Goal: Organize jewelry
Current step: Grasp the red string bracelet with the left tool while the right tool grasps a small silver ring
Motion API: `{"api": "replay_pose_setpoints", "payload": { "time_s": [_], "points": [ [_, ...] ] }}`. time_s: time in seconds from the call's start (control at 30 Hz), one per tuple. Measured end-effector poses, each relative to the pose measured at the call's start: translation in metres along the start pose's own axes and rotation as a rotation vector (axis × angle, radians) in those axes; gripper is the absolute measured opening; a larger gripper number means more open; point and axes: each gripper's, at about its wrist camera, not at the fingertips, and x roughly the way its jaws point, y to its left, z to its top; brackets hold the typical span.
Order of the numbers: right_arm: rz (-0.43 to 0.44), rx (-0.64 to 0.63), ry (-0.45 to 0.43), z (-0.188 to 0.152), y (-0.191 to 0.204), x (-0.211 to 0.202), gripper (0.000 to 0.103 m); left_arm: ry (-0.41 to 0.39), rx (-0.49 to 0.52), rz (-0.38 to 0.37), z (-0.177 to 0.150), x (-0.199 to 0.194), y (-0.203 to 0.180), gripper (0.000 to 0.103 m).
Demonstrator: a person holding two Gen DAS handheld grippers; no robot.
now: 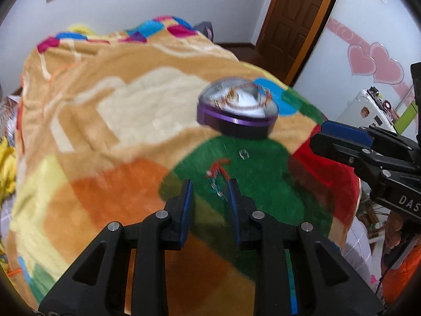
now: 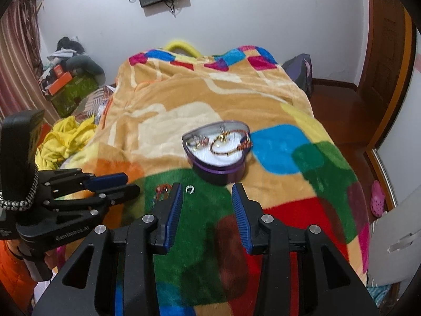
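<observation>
A purple heart-shaped jewelry box (image 1: 236, 115) (image 2: 218, 155) sits open on a colourful blanket, with beaded bracelets and small pieces on its white lining. A red and teal beaded piece (image 1: 218, 179) (image 2: 161, 192) lies on the green patch in front of the box. A small clear ring (image 1: 244, 154) (image 2: 189, 189) lies beside it. My left gripper (image 1: 210, 188) is open, its fingers on either side of the beaded piece, just above the blanket. My right gripper (image 2: 206, 192) is open and empty, a little short of the box; it also shows in the left wrist view (image 1: 339, 137).
The blanket (image 2: 184, 100) covers a bed that drops off at the right to a wooden floor (image 2: 339, 97). Yellow cloth (image 2: 63, 137) and boxes lie to the left. A door (image 1: 297, 23) and a white cabinet with pink hearts (image 1: 368, 60) stand at the right.
</observation>
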Motion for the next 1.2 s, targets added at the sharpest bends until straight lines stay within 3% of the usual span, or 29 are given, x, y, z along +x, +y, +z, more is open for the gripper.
{"api": "replay_pose_setpoints", "payload": {
  "time_s": [0.3,0.43,0.83,0.9,0.97,1.2],
  "points": [
    [0.002,0.018,0.056,-0.014,-0.005,0.013,0.035,0.043,0.004,-0.009,-0.004,0.031,-0.008,0.025],
    [0.001,0.007,0.069,-0.018,-0.004,0.017,0.035,0.031,0.003,0.001,-0.004,0.03,-0.006,0.007],
    [0.024,-0.042,0.084,-0.01,0.014,0.049,0.035,-0.056,-0.024,0.063,0.002,0.005,0.016,0.007],
    [0.022,-0.054,0.084,-0.008,0.016,0.055,0.029,-0.065,-0.035,0.066,0.003,0.003,0.02,0.007],
    [0.025,-0.066,0.099,-0.007,0.019,0.063,0.016,-0.071,-0.045,0.065,0.004,0.002,0.024,0.007],
    [0.002,-0.101,0.099,-0.011,0.023,0.068,0.01,-0.08,-0.064,0.055,0.005,0.002,0.029,0.007]
  ]
}}
